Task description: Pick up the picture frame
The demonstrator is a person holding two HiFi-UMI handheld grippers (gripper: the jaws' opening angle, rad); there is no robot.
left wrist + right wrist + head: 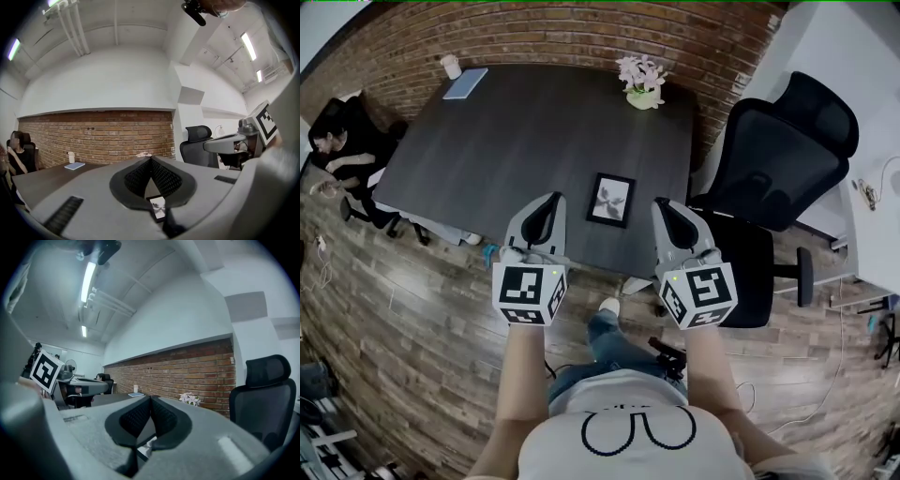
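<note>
Only overhead, whole picture frame [610, 199] on table [516, 131], left gripper [552, 198] and right gripper [662, 203] clenched, empty

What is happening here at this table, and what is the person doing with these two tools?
A person holds a gripper in each hand at the near edge of a dark table. The left gripper and the right gripper are both shut and hold nothing. The picture frame lies flat on the table between their tips, not yet touched. A flower pot stands at the far edge.
</note>
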